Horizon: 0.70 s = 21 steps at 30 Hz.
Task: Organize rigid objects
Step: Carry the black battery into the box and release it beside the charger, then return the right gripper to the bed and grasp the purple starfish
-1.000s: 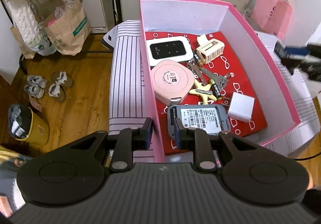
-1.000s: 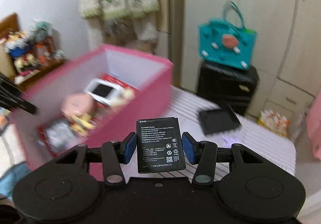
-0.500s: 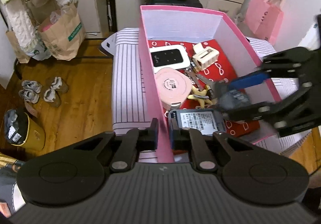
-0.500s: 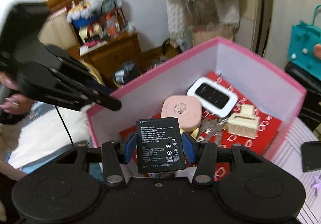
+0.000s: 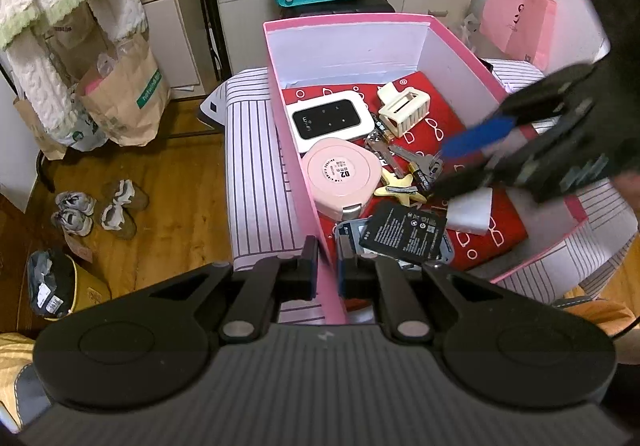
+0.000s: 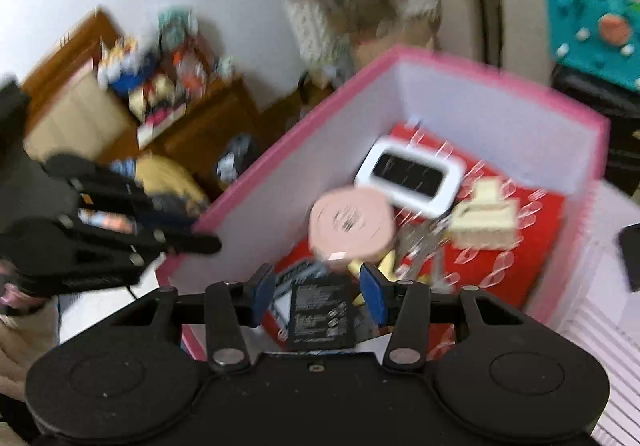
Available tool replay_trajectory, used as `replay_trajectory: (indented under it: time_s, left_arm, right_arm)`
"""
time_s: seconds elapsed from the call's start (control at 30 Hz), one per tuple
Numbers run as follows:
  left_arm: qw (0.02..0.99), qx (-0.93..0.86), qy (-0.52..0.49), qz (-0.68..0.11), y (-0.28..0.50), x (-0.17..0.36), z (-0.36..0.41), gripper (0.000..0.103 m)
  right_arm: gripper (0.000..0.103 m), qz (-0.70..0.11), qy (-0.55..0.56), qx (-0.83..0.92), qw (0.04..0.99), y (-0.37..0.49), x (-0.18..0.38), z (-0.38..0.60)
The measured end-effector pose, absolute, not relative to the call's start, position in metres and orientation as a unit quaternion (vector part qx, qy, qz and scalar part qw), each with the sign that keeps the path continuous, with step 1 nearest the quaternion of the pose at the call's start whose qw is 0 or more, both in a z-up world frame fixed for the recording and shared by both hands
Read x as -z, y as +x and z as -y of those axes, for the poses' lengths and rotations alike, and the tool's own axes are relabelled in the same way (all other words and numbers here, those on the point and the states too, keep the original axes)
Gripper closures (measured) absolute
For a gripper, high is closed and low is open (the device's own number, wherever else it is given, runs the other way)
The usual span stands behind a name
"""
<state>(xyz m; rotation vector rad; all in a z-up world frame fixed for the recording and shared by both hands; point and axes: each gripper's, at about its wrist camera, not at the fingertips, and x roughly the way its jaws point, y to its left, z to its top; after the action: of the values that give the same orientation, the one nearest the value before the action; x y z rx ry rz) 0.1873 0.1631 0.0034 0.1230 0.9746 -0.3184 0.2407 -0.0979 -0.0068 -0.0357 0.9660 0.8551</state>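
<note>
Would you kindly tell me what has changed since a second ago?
The right gripper swung over the pink box and released the black battery, now lying on the grey drive inside. The left gripper closed on the box's wall. Other contents stayed put.

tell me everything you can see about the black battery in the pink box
The black battery is a flat, rigid rectangular slab with small white print and symbols on its upper face. It lies label up and slightly askew in the near end of the pink box, resting on a silver labelled device, beside a white block. Neither tool is gripping it.
</note>
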Motion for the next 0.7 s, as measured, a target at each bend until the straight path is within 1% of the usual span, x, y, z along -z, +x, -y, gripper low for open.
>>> replay_trajectory:
  time_s: [0.13,0.33,0.5,0.7]
  left_arm:
    - [0.871,0.153,0.054,-0.464,0.185,-0.004,-0.165,0.095]
    - [0.871,0.142,0.049,-0.468,0.185,-0.005,-0.163,0.094]
    - [0.871,0.130,0.031,-0.473,0.187,-0.005,-0.165,0.094]
    - [0.871,0.122,0.022,-0.475,0.187,-0.004,-0.165,0.094]
  right_arm:
    - [0.050,-0.405,0.002,-0.362,0.840,0.234,-0.014,0.142]
    - [0.050,-0.369,-0.004,-0.266,0.891,0.235,-0.015,0.209]
    - [0.050,-0.349,-0.036,-0.191,0.917,0.250,0.011,0.254]
    - [0.049,-0.361,-0.044,-0.167,0.916,0.279,0.055,0.285]
